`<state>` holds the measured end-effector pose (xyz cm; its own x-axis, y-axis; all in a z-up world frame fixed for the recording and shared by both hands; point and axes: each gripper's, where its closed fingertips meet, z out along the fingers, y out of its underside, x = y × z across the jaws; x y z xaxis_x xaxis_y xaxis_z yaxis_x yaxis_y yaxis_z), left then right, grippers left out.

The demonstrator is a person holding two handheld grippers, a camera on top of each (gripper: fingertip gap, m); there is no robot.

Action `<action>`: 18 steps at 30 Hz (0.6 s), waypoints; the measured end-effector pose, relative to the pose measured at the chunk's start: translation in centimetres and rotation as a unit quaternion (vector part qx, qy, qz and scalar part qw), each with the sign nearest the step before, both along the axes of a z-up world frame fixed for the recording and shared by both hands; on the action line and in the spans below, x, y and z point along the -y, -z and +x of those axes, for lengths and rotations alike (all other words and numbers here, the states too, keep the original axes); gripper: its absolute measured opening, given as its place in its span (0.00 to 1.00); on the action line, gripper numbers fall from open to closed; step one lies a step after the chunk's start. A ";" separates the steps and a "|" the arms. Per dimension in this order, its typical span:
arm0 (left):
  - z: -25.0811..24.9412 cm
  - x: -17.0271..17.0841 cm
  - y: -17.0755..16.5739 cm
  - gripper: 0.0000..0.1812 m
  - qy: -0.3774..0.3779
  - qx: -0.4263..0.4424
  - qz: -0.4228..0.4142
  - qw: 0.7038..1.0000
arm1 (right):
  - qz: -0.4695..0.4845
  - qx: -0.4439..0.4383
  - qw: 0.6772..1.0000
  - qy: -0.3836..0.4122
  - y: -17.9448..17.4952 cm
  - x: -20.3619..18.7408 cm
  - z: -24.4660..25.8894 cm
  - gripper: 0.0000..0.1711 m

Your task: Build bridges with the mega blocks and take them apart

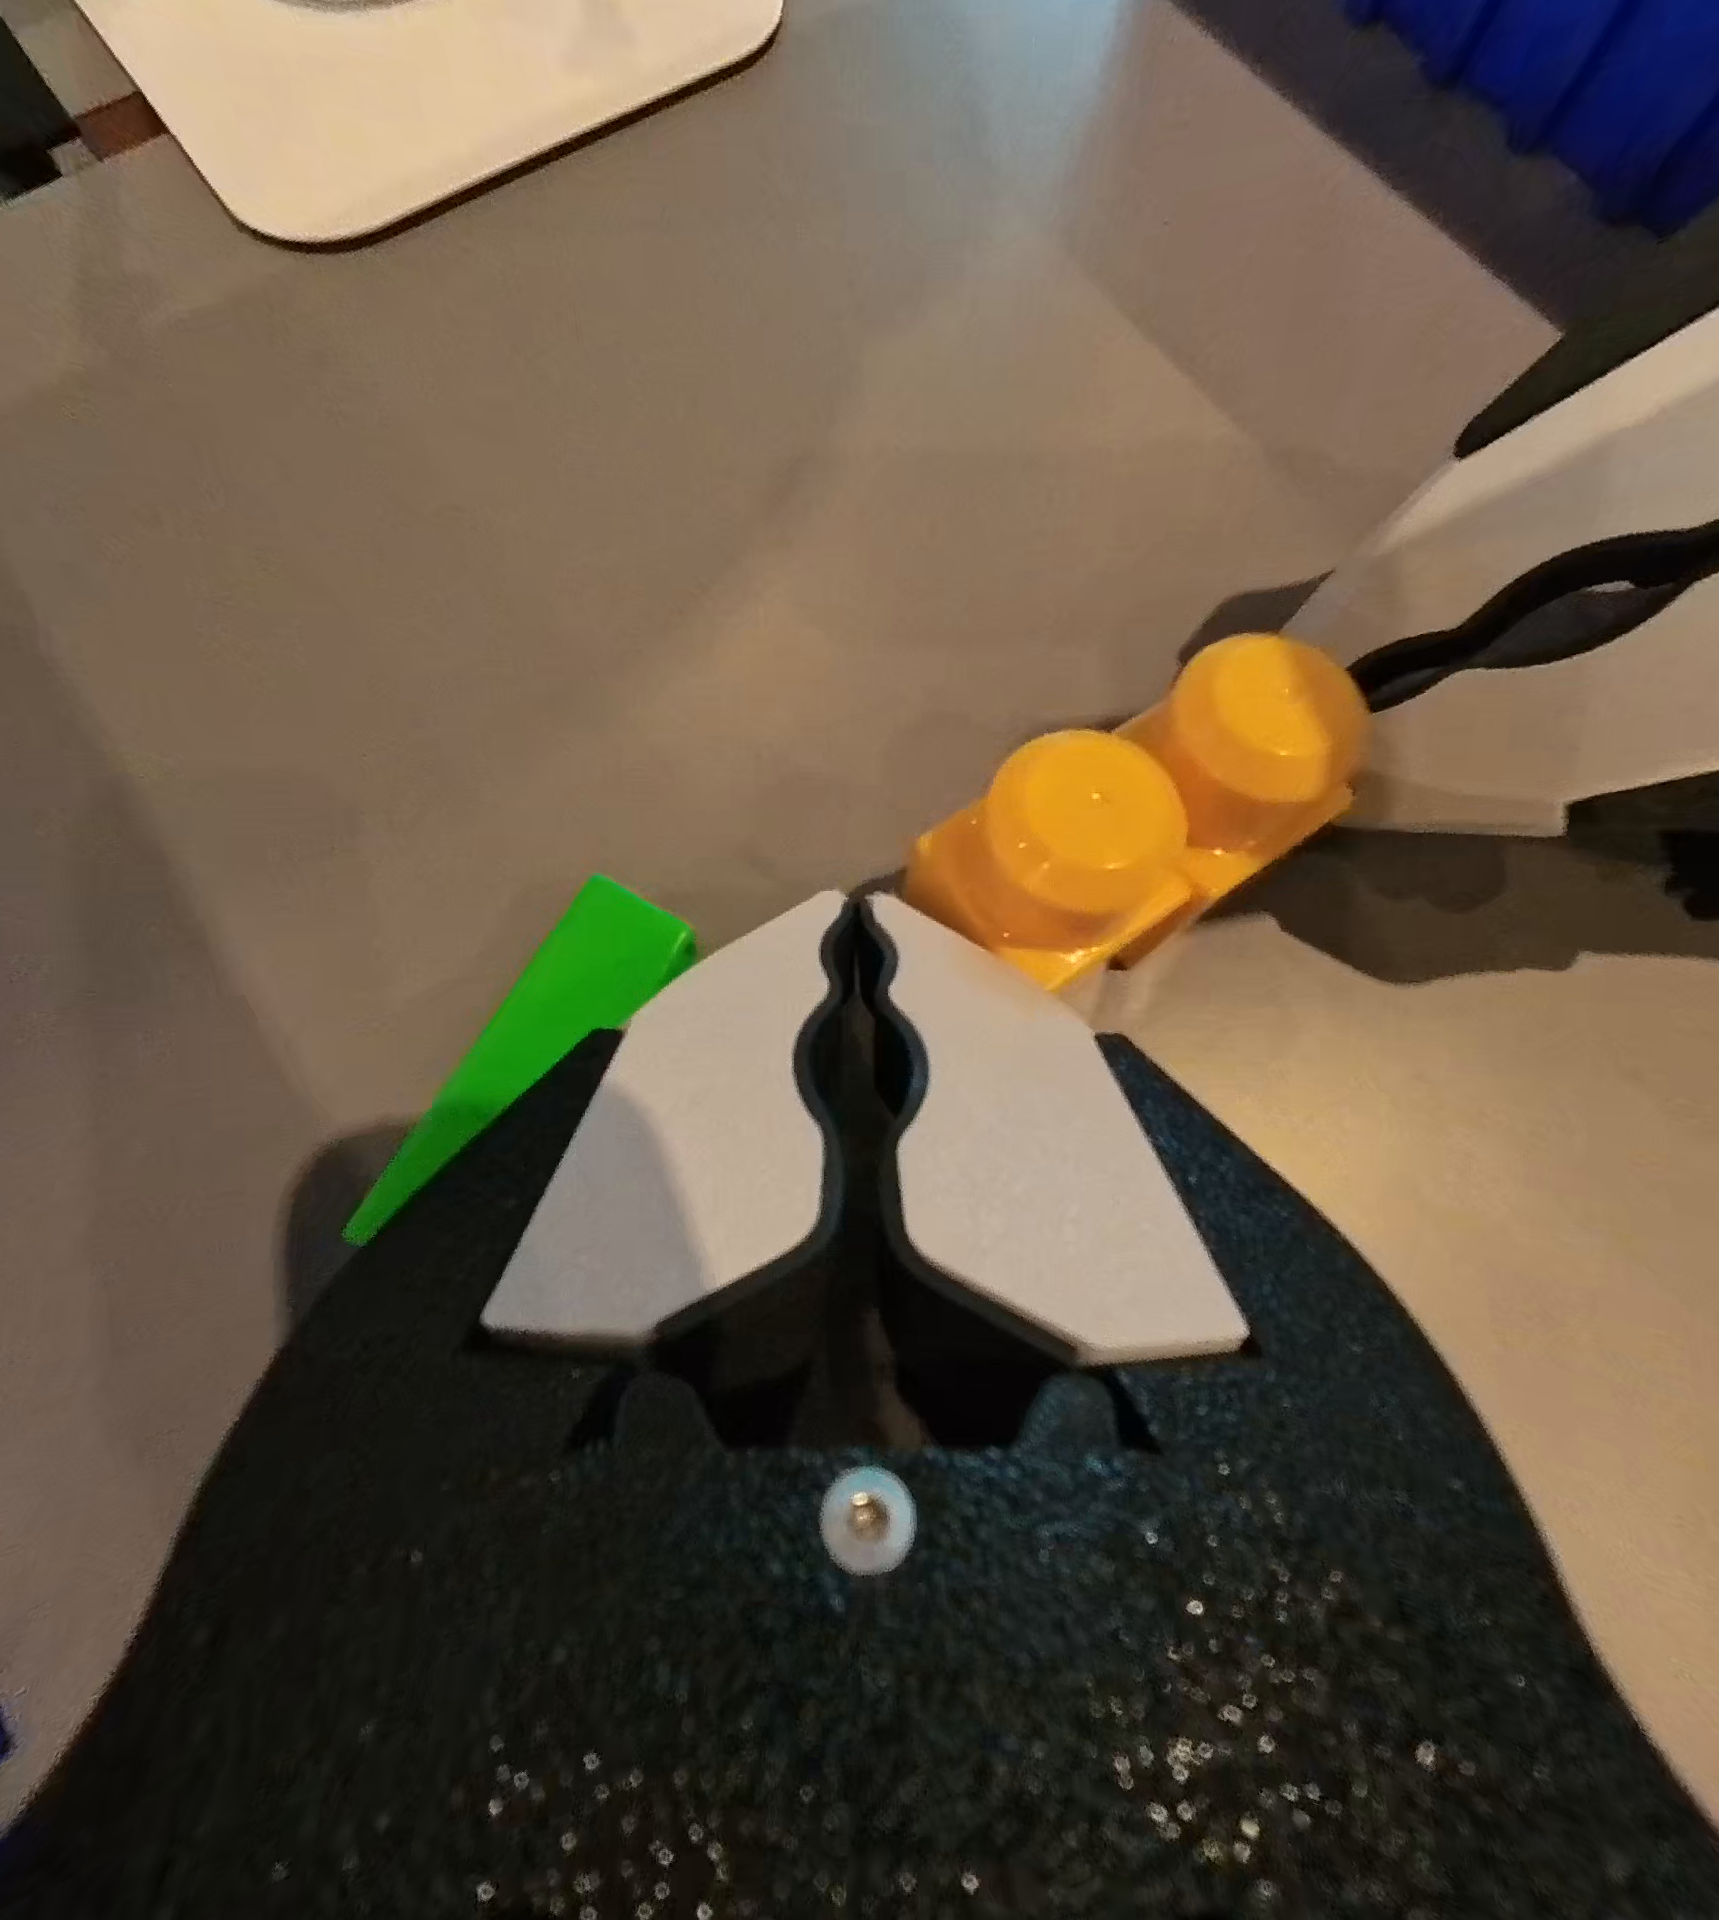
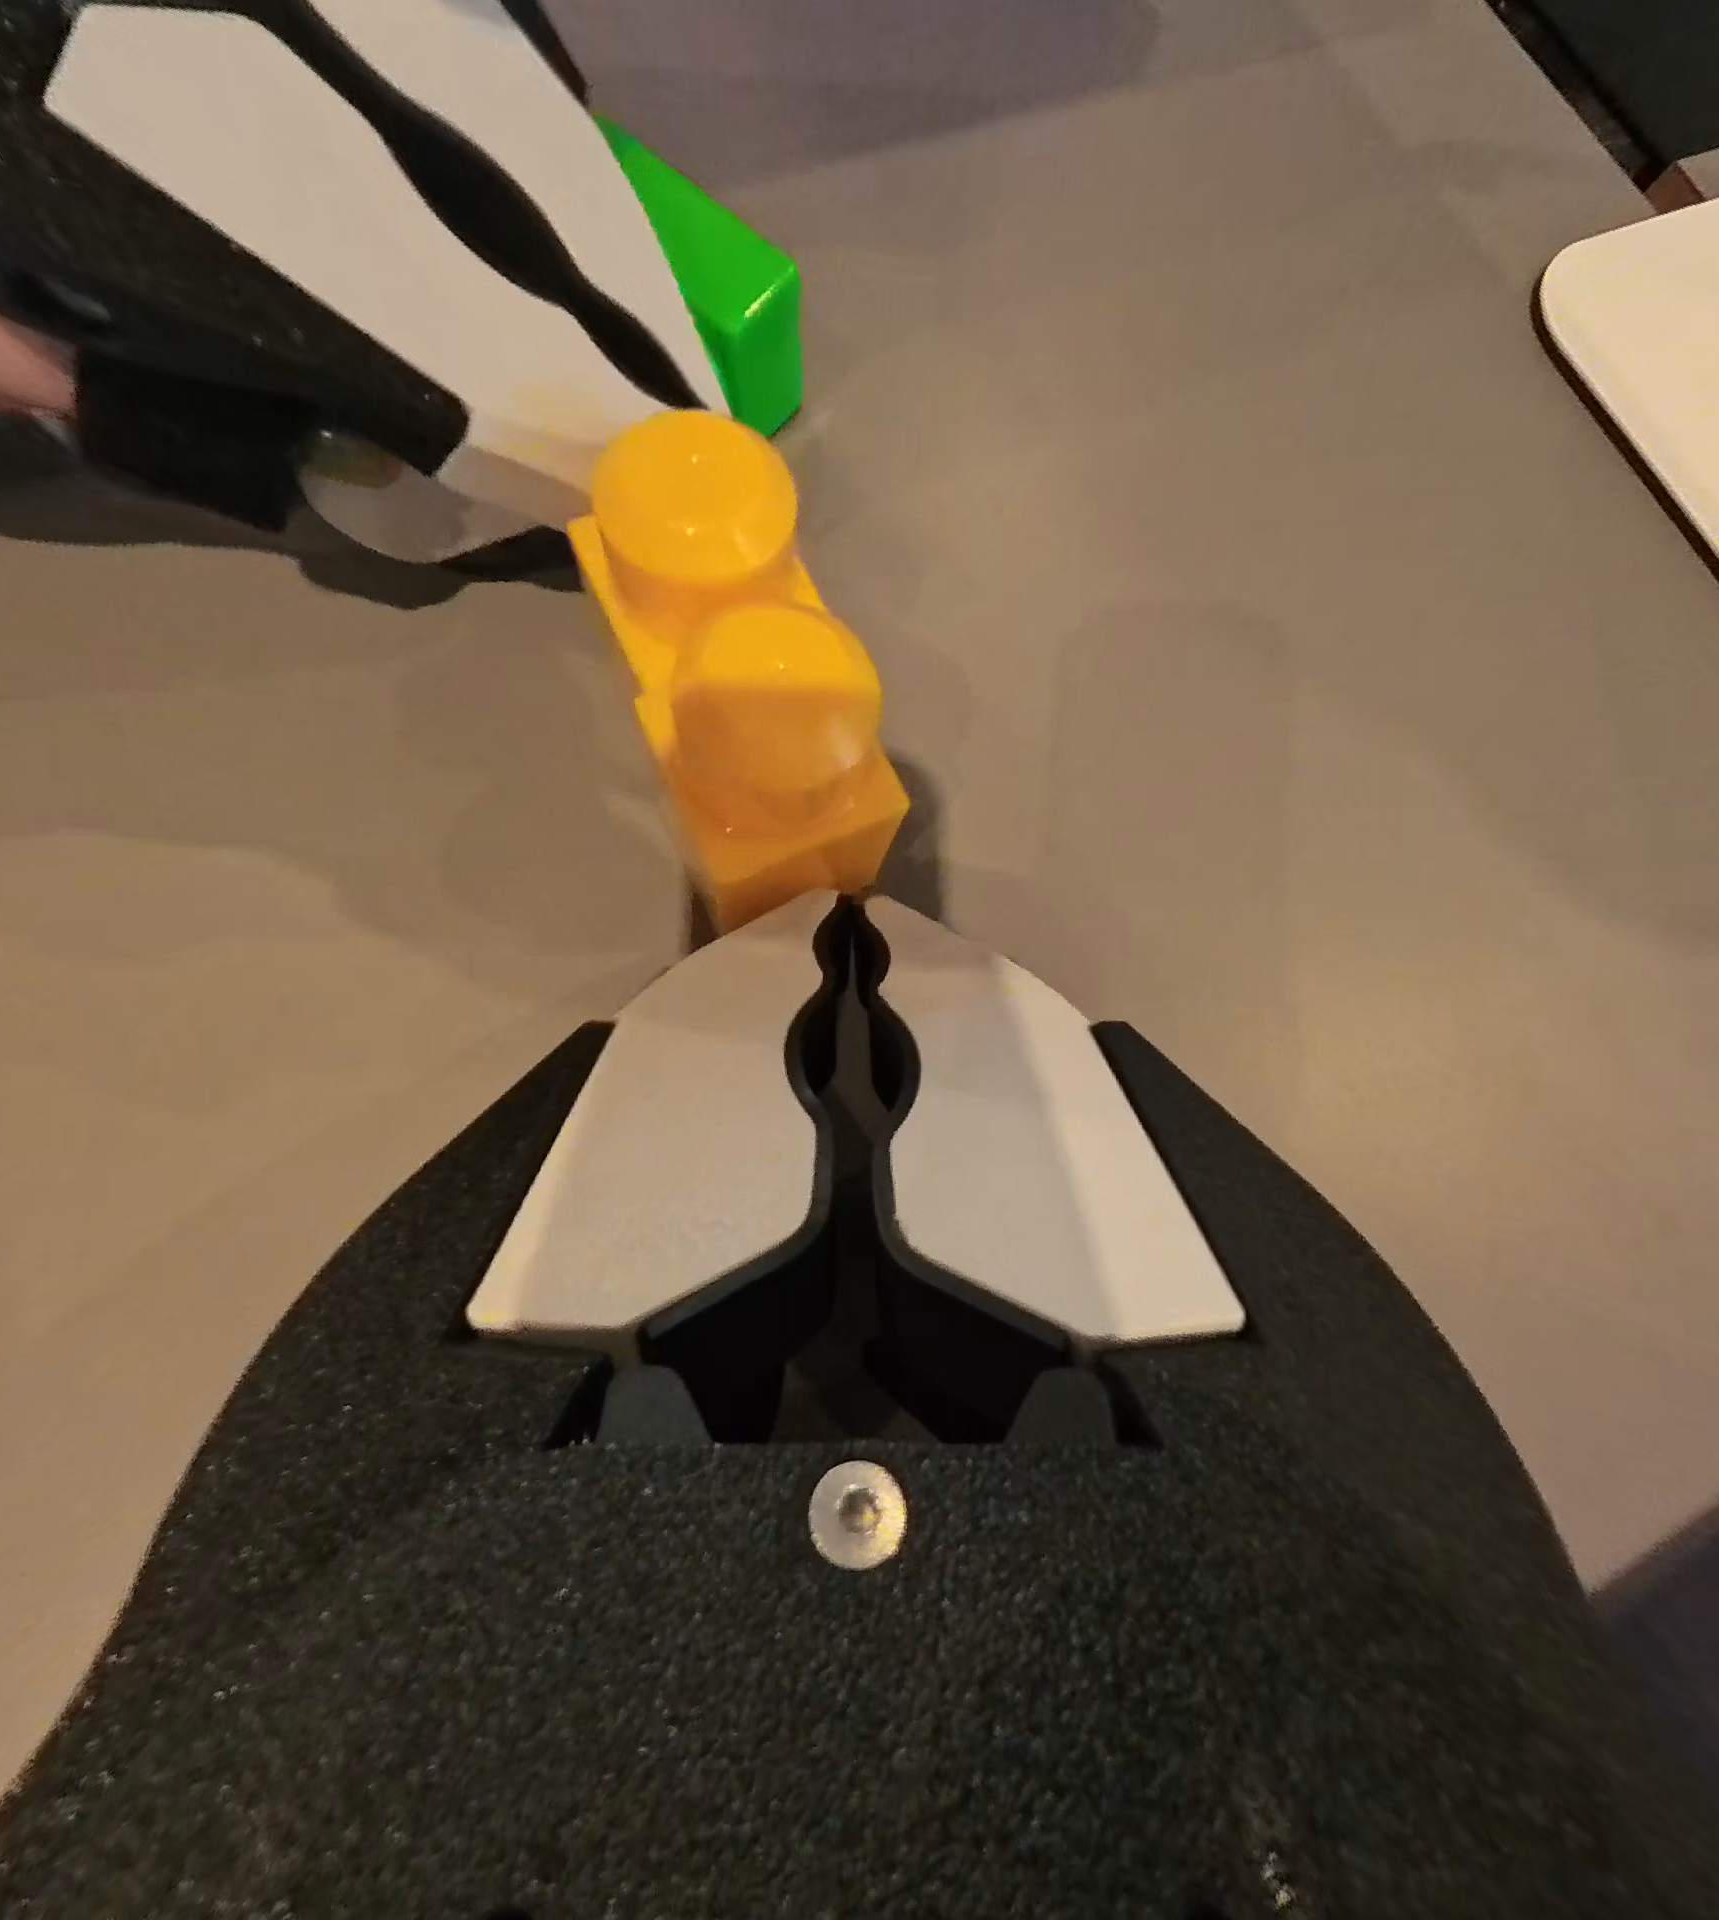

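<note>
left gripper: my left gripper (image 1: 857, 914) has its jaws pressed together, nothing between them. Tips sit right at the near-left end of the yellow block (image 1: 1125, 831); the right wrist view shows one finger against the block's far stud.
right gripper: my right gripper (image 2: 847, 909) is also pressed together and empty, with its tips touching the near end wall of the same block.
yellow block: two studs up, lying flat on the grey table (image 1: 522, 571), squeezed end to end between my two grippers. It looks like a loose single piece; I can't see anything plugged under it.
green block: the green block (image 1: 533, 1049) is on the table just beside the left gripper, mostly hidden behind its fingers. In the right wrist view it sits just past the far end of the yellow one. I can't tell whether they touch.
handling guess: hollow hard plastic, so light and stiff, not fragile. The glossy skin reads as slippery, so a push on an end will likely make it slide or spin.
where I'd grip: across the long flat side walls below the studs. The studs are round and tapered, so a poor bite.
risk: closed tips pushing off-centre could make the block yaw away.
other: a white board (image 2: 1707, 416) lies far off on the table, well apart from the blocks.
</note>
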<state>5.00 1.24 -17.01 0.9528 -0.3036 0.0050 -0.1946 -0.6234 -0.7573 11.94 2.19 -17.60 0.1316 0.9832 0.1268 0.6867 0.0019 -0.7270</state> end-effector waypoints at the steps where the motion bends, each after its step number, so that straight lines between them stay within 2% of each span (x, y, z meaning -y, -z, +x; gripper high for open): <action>1: 0.1 0.1 0.0 0.00 0.002 0.000 0.000 1.000 | 0.001 0.000 1.000 0.000 0.0 0.0 0.0 0.00; 11: 0.4 1.9 0.2 0.00 0.008 0.000 -0.006 1.000 | -0.011 0.012 1.000 -0.011 0.3 0.6 0.0 0.00; 18: -2.2 2.1 -0.9 0.00 -0.026 -0.018 0.035 0.999 | 0.013 0.023 1.000 -0.013 -0.7 0.0 2.0 0.00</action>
